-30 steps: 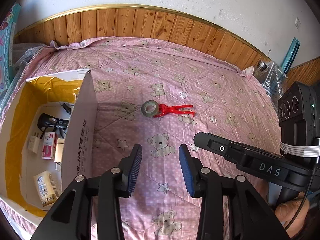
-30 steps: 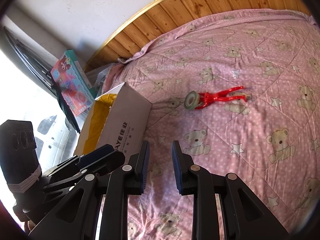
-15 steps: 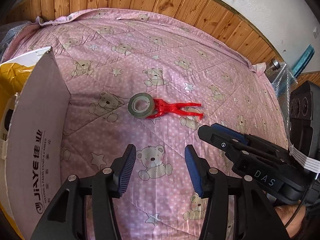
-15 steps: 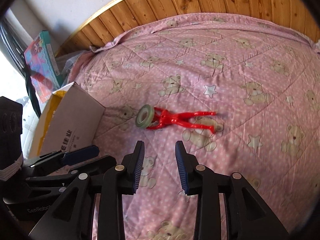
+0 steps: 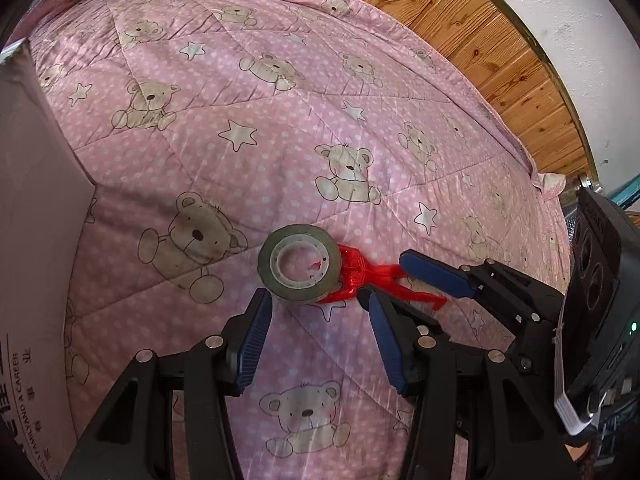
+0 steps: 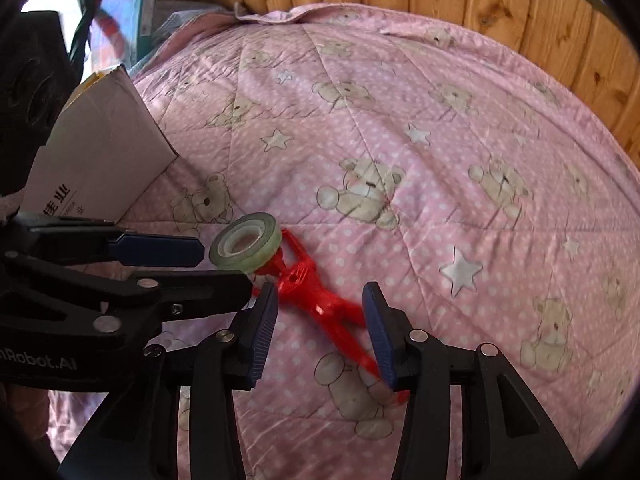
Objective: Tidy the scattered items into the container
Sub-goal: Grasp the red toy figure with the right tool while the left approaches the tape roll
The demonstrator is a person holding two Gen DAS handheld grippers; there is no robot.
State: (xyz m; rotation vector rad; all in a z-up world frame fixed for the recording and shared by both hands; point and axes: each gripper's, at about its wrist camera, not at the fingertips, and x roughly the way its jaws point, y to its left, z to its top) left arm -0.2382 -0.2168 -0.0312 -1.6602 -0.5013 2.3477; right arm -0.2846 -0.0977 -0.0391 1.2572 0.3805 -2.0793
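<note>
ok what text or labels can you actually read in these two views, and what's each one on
"FAMILY AND A CAREER", with Chinese characters above it cut off by the edge: side of the cardboard box, left wrist view.
"佳业", with smaller print under it too small to read: same box, right wrist view.
"nRobot.AI", start cut off: body of the left gripper, right wrist view.
No readable text shows on the tape roll or the red clip.
</note>
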